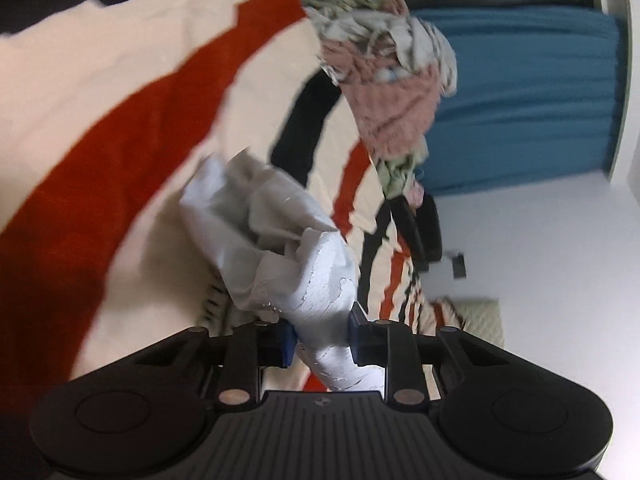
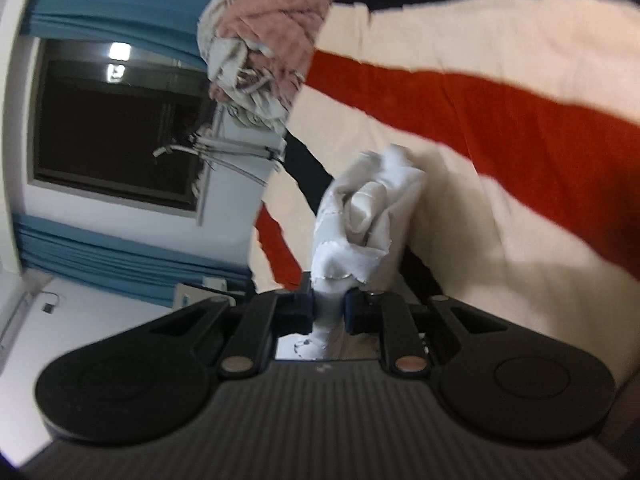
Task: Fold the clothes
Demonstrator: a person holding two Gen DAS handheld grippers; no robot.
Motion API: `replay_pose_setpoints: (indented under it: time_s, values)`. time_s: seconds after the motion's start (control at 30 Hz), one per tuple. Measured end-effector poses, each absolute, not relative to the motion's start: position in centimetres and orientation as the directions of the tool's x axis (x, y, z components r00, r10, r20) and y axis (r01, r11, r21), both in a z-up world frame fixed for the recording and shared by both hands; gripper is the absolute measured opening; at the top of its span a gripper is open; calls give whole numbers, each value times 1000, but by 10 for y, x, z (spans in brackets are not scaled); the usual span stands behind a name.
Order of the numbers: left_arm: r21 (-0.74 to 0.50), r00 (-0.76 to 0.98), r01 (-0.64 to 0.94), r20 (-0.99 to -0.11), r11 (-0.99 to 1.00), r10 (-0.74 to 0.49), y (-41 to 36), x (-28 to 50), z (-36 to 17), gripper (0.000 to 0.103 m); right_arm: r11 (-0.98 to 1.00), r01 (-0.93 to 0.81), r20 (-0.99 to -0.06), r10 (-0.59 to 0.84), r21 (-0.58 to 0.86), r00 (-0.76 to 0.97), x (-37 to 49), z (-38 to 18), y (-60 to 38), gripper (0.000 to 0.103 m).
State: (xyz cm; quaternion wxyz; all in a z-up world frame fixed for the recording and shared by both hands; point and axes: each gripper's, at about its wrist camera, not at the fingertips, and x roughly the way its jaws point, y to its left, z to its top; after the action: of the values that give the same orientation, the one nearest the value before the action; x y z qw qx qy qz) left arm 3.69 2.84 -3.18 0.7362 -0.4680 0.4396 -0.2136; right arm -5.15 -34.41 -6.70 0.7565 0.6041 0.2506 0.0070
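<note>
A pale grey-white garment [image 1: 276, 240] with a cracked print hangs bunched above the striped bedspread [image 1: 100, 140]. My left gripper [image 1: 322, 336] is shut on one bunched end of it, the cloth squeezed between the blue pads. In the right wrist view the same white garment [image 2: 368, 216] rises crumpled from my right gripper [image 2: 328, 304], which is shut on another part of it. Both views are rolled sideways and blurred.
A heap of unfolded clothes [image 1: 392, 80], pink, green and white, lies further along the bed; the clothes heap [image 2: 264, 48] also shows in the right wrist view. Blue curtains [image 1: 520, 96], a dark window [image 2: 112, 132] and a white wall [image 1: 540, 280] stand behind.
</note>
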Motion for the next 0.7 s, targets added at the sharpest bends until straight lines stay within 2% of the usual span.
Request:
replay_pose_setpoints:
  time_s: [0.23, 0.47, 0.57, 0.7]
  values:
    - [-851, 451, -51, -487, 523, -748, -41, 68, 17, 25, 223, 318, -373, 282, 922, 884, -43, -36, -396, 17]
    - [-810, 405, 57, -516, 584, -755, -156, 181, 51, 25, 239, 331, -382, 216, 913, 899, 44, -13, -483, 17]
    - [-815, 401, 111, -486, 568, -776, -208, 239, 59, 24, 292, 314, -372, 167, 903, 913, 97, 6, -517, 17]
    - [-816, 411, 258, -392, 518, -823, -269, 308, 77, 24, 404, 237, -299, 96, 883, 949, 159, 31, -563, 17]
